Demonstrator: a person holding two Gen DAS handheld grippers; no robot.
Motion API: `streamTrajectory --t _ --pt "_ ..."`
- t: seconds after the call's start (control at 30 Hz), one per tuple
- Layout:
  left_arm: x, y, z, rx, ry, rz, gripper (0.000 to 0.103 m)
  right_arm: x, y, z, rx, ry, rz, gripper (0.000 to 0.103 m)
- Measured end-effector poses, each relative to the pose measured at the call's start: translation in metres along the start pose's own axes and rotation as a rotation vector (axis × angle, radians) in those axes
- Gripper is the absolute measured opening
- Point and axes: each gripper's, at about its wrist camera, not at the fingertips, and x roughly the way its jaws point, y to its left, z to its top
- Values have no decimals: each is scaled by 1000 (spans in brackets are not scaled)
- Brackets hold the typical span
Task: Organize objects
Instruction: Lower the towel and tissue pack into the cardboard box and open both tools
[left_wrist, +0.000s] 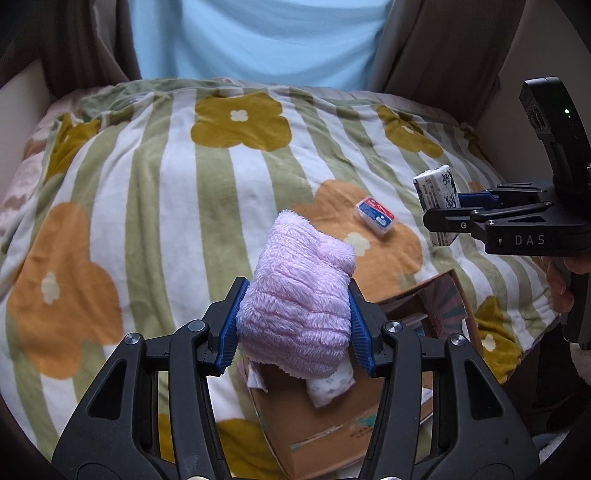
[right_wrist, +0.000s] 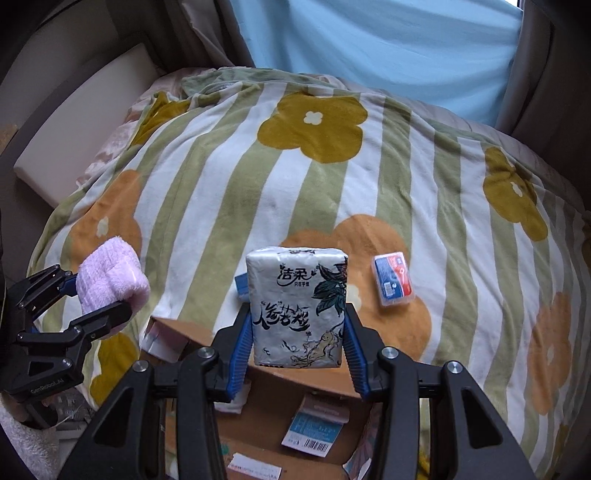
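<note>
Left wrist view shows my left tongs (left_wrist: 295, 325) clamped on a fluffy pink folded towel (left_wrist: 295, 295), soft and yielding, low centre of frame over the open brown cardboard box (left_wrist: 332, 424); right tongs (right_wrist: 297, 343) pinch a slick white plastic-wrapped tissue pack (right_wrist: 297, 306), upright, bottom centre; I judge each should be lowered squarely into the box before release; a small clear-cased red-and-blue packet (right_wrist: 392, 278) lies on the striped floral fleece blanket (right_wrist: 221, 184).

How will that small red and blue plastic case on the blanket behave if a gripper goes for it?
The plastic case looks rigid and flat, so it likely won't deform or roll. Its glossy clear shell suggests it could slip between the fingers. It lies flat on the soft blanket, so pressing down may sink it into the fabric, and a push would probably drag rather than slide cleanly.
</note>
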Motion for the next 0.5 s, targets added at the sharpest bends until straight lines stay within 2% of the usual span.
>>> streamTrajectory --t 0.33,0.5 --pt "14 -24 -90 -128 83 47 48 22 8 -82 -23 128 54 42" --pt "29 -31 -114 -162 100 75 48 38 10 -109 -35 161 66 42"
